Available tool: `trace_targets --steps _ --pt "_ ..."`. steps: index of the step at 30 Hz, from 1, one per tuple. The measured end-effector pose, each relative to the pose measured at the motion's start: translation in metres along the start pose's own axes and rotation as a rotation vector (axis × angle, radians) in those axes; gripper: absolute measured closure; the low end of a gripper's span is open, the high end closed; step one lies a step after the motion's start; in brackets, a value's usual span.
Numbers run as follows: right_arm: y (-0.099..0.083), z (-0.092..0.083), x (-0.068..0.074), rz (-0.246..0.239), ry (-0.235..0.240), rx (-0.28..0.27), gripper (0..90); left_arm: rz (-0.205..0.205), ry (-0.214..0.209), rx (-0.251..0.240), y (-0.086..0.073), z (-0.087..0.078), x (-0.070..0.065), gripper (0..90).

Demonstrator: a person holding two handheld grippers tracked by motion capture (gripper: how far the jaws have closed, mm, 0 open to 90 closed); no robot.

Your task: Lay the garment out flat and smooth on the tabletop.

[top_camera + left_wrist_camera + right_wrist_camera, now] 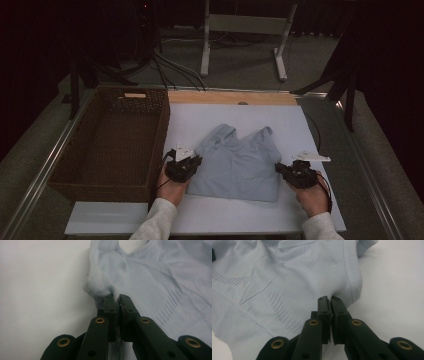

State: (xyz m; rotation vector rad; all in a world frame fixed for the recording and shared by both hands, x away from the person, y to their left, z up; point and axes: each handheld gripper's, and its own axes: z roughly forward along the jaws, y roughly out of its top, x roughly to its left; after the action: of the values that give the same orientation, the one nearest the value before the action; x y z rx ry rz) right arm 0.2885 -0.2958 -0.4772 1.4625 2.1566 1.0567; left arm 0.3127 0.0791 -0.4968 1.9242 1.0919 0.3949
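Note:
A pale blue sleeveless top [235,162] lies flat on the white board [310,130], its straps pointing away from the person. My left gripper [196,161] sits at the garment's left edge, shut on the ribbed armhole hem; in the left gripper view the pale blue top [160,285] bunches up where the left gripper [117,297] pinches it. My right gripper [279,169] is at the garment's right edge. The right gripper view shows the right gripper [329,299] shut on the fabric of the pale blue top [287,282] just inside its ribbed hem.
A large brown wicker basket [65,167] stands to the left of the board, close beside the left hand. A wooden strip [232,97] runs along the board's far edge. Grey carpeted table surface [380,170] surrounds the board, with stand legs and cables beyond.

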Motion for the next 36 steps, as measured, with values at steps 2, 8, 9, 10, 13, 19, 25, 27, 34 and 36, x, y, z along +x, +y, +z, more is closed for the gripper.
trace_targets --steps 2,8,9,10,13,19,25,27,34,36 --pt "0.002 -0.001 0.0 -0.007 -0.017 -0.012 87.8 -0.009 0.007 -0.006 0.002 -0.001 0.002 86.6" --pt "0.007 -0.004 -0.007 0.011 -0.055 -0.04 88.2 -0.036 0.035 -0.022 0.006 -0.001 0.007 86.8" --pt "0.007 -0.004 -0.008 0.007 -0.062 -0.041 88.2 -0.039 0.037 -0.023 0.007 0.0 0.008 86.8" --pt "0.007 -0.002 -0.009 0.0 -0.072 -0.038 88.2 -0.038 0.04 -0.02 0.007 0.0 0.008 86.8" --pt "0.006 0.005 -0.008 -0.02 -0.089 -0.02 88.1 -0.035 0.043 -0.013 0.007 0.004 0.007 86.8" --pt "0.005 0.007 -0.005 -0.027 -0.094 -0.004 72.0 -0.048 0.047 -0.017 0.007 0.004 0.01 86.7" --pt "0.0 -0.011 -0.001 -0.024 -0.082 -0.021 51.8 -0.053 0.051 -0.018 0.007 0.004 0.011 86.7" --pt "-0.005 -0.015 0.001 -0.029 -0.075 -0.015 47.8 -0.057 0.052 -0.02 0.007 0.004 0.011 86.7" --pt "-0.019 -0.018 0.001 -0.006 -0.042 0.009 44.7 -0.062 0.052 -0.023 0.008 0.005 0.011 86.7" --pt "-0.02 -0.016 0.002 -0.006 -0.027 0.015 44.4 -0.062 0.052 -0.023 0.008 0.005 0.012 86.6"
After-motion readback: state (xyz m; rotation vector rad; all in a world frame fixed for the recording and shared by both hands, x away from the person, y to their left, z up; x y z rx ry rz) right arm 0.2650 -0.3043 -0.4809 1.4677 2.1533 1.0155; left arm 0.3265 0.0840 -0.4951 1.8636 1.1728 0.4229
